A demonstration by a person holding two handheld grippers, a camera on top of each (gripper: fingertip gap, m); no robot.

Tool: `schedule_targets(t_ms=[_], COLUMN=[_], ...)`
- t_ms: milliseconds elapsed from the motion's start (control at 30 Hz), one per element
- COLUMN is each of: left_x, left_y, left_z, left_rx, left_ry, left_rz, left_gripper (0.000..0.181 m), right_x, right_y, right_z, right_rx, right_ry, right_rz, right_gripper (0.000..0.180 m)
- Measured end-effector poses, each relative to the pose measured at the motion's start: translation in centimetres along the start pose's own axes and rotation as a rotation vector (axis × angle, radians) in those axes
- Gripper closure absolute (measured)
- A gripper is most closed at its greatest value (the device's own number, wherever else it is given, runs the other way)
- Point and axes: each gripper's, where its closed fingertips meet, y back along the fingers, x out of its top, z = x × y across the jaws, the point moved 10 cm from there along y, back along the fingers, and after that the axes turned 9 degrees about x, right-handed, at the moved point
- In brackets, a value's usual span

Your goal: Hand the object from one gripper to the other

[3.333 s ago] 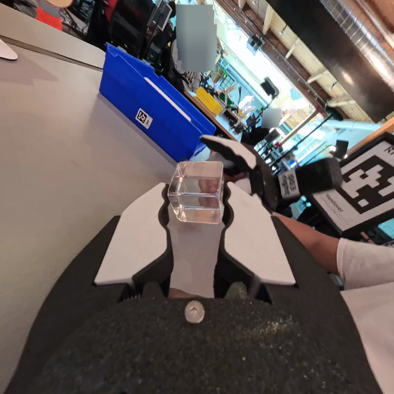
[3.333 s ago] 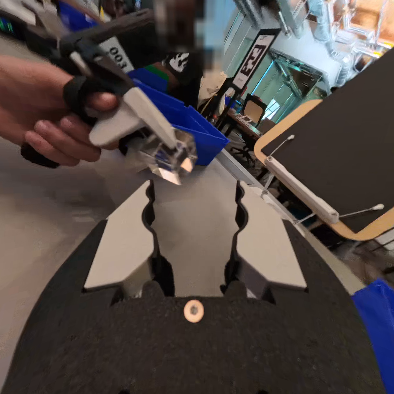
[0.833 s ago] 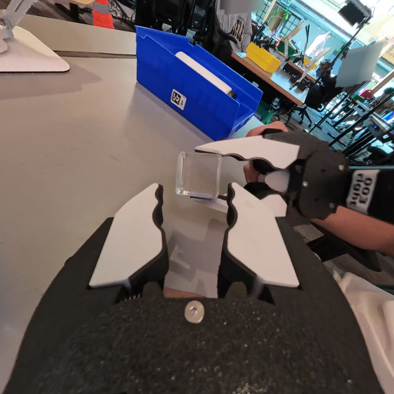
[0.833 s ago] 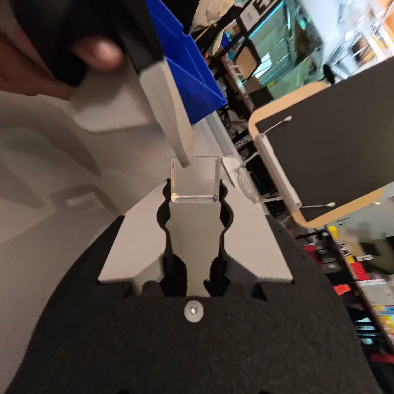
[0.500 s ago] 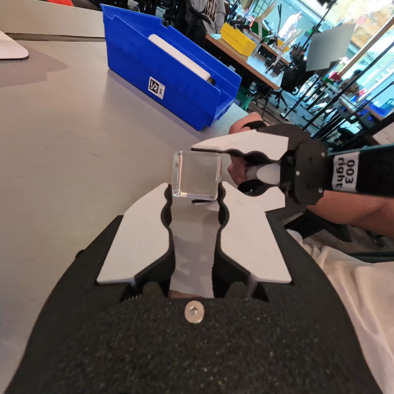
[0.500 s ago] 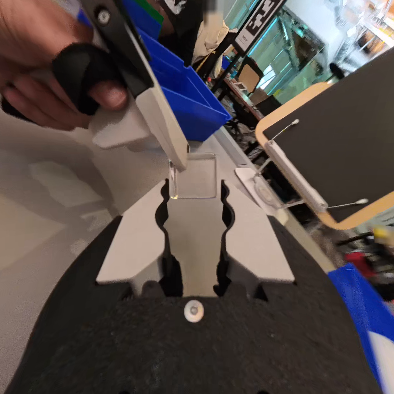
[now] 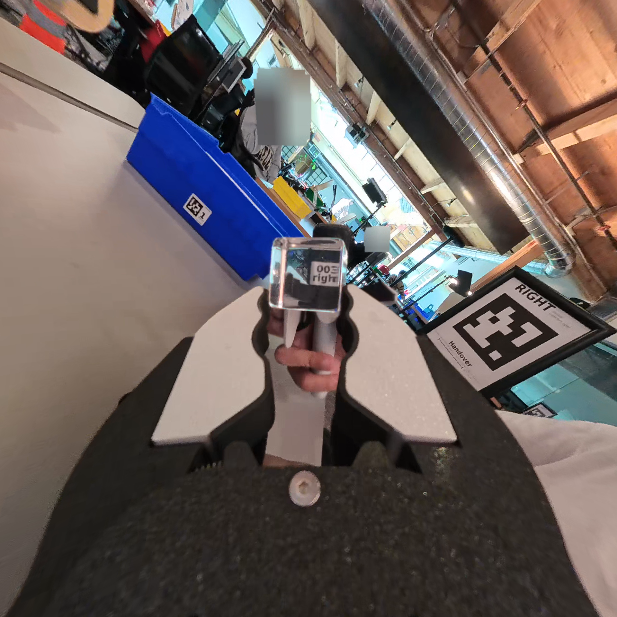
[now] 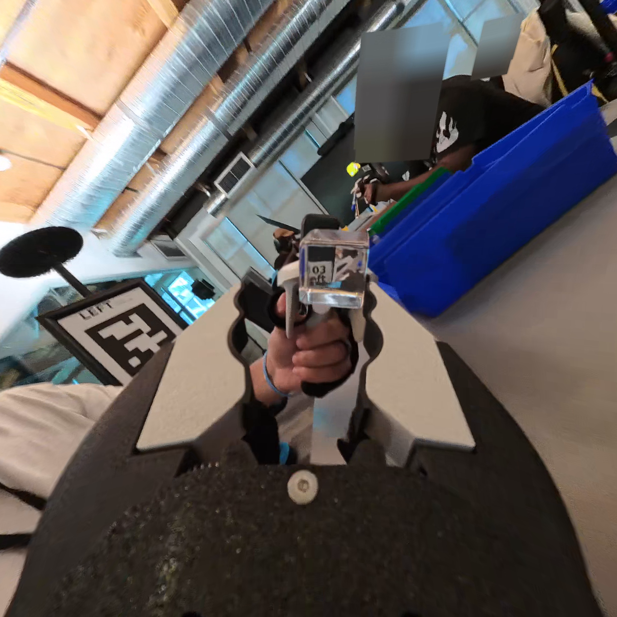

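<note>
The clear cube [image 7: 306, 278] is in mid-air above the worktop [image 7: 66, 267], pinched at the very tips of the left gripper [image 7: 305, 293], whose jaws press its two side faces. Only the near part of the cube sits between them, and the rest sticks out forward. The right gripper [image 8: 303, 292] faces it nose to nose with its jaws parted wider than the cube. In the right wrist view the cube [image 8: 334, 270] is off-centre in that opening. It lies close against the right-hand jaw, possibly touching, with a clear gap to the left-hand one. The left hand [image 8: 307, 360] shows through the gap below the cube, and in the left wrist view the right hand [image 7: 310, 367] shows the same way, so the two tools are roughly in line along one axis. The cube has no long side, so what matters is that sideways offset. I judge the right gripper should shift a little to centre the cube, or close gently so it is not twisted out of the shallow left-hand hold. The handover looks about half done, with the receiving grasp not yet made. A blue bin [image 7: 200, 180] stands well behind.
</note>
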Motion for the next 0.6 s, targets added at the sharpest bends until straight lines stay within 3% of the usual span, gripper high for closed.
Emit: schedule_targets(t_ms=[133,367,400,467,533,600], left_x=[-0.7,-1.1,-1.1,-1.4,-2.5,-4.5], left_y=[-0.8,-0.9,-0.6,0.4,1.7,2.9], left_z=[1.1,1.8,2.0,2.5,2.8,2.9], left_rx=[0.023,0.079,0.108,0.173,0.222,0.274], left_ry=[-0.094,-0.197,-0.233,-0.271,-0.321,-0.399], left_rz=[-0.030,-0.036,-0.029,-0.094,-0.197,-0.232], left_gripper=[0.141,0.140,0.131,0.118,0.120,0.126], right_x=[0.1,0.6,1.0,3.2,8.0,13.8], right_y=[-0.2,0.6,0.8,1.7,3.3,6.1], right_z=[0.6,-0.2,-0.4,-1.8,-4.2,-6.8], right_rx=[-0.041,-0.108,-0.144,-0.247,-0.374,-0.658], right_ry=[0.012,0.107,0.143,0.256,0.425,0.615], right_rz=[0.058,-0.043,-0.061,-0.097,-0.176,-0.235], right_gripper=[0.137,0.138,0.138,0.138,0.137,0.137])
